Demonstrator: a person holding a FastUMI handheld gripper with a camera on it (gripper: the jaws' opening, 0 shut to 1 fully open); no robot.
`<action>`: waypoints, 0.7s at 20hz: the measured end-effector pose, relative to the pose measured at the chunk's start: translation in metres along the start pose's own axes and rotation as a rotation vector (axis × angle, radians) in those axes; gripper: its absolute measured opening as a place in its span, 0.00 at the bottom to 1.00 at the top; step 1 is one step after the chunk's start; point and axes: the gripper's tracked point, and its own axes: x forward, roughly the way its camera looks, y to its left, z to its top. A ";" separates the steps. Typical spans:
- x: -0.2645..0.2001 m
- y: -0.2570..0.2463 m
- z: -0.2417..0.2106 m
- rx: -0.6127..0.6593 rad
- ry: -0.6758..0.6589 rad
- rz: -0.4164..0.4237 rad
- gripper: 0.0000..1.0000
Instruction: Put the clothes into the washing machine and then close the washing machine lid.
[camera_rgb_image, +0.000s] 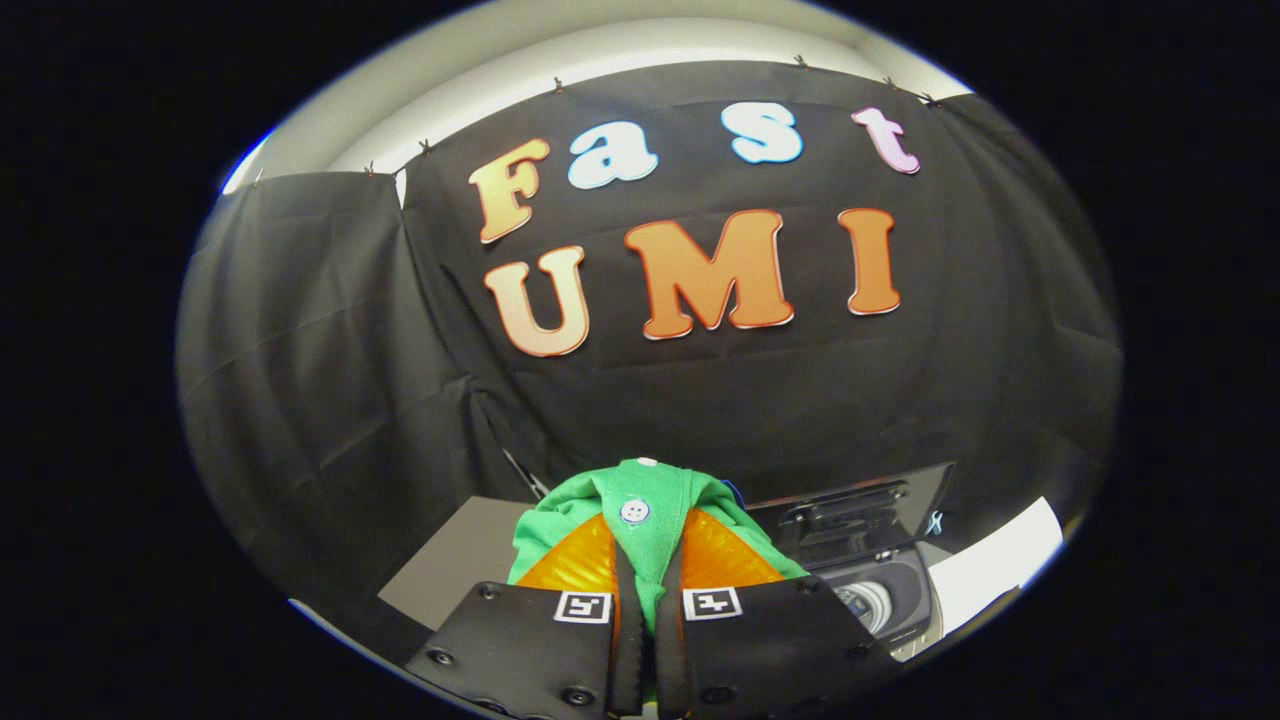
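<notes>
A green garment (640, 500) with white buttons is bunched between my two fingers and held up in the air. My gripper (648, 580) is shut on it, the cloth bulging out above and to both sides of the fingers. To the right of the fingers and lower down stands the washing machine (885, 595), its dark lid (850, 515) raised upright behind the round drum opening. The garment hides the left part of the machine.
A grey table top (455, 570) lies to the left below the fingers. A white surface (1000, 560) shows to the right of the machine. Black cloth walls close the booth behind and on both sides.
</notes>
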 end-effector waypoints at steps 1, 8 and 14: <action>-0.003 -0.017 0.005 0.004 -0.009 -0.008 0.13; -0.018 -0.134 0.016 0.034 -0.029 -0.062 0.13; -0.013 -0.242 -0.041 -0.004 0.070 -0.157 0.13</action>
